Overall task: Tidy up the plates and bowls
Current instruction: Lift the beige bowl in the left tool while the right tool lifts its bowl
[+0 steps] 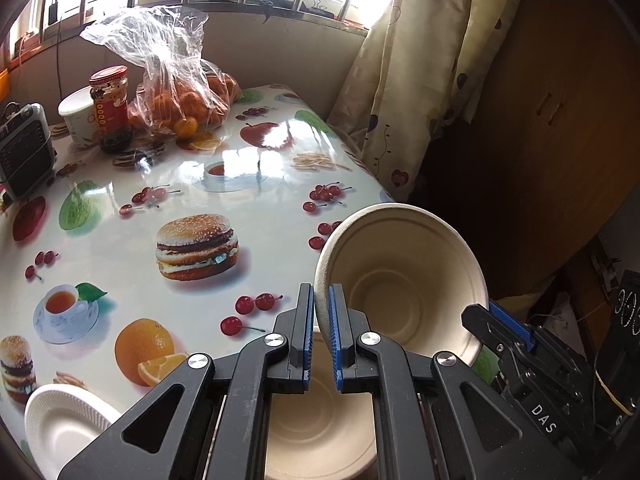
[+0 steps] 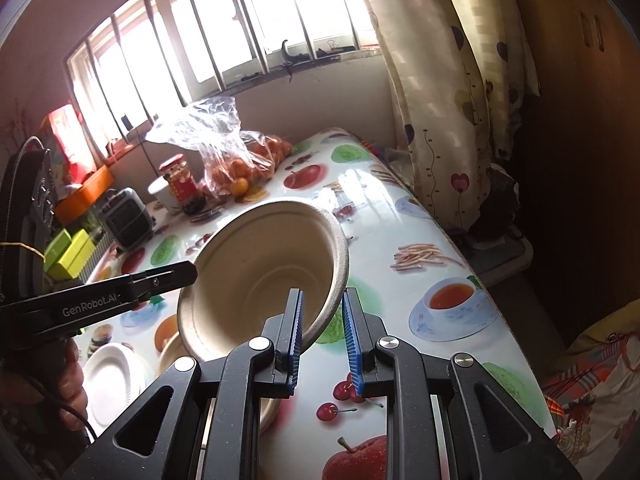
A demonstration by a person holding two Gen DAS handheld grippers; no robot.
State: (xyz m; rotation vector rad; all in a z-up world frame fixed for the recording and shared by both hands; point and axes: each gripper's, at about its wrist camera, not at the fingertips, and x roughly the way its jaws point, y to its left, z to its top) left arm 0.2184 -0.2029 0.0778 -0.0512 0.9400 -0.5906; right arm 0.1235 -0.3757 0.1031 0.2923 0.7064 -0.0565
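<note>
My left gripper (image 1: 321, 322) is shut on the left rim of a beige paper bowl (image 1: 404, 280), held tilted above the table with its mouth toward the camera. My right gripper (image 2: 323, 326) is open, its fingers straddling the bowl's (image 2: 264, 268) opposite rim without clamping it; its fingertip (image 1: 508, 320) shows at the bowl's right edge in the left wrist view. A second beige bowl (image 1: 316, 424) sits upright on the table right below. A white ridged paper plate (image 1: 64, 420) lies at the table's near left; it also shows in the right wrist view (image 2: 112, 376).
The table (image 1: 248, 184) has a glossy food-print cloth. At its far end stand a bag of oranges (image 1: 188, 96), a red-lidded jar (image 1: 110, 108), a white tub (image 1: 78, 116) and a small grey heater (image 1: 24, 152). A curtain (image 1: 416, 80) hangs past the table's right edge.
</note>
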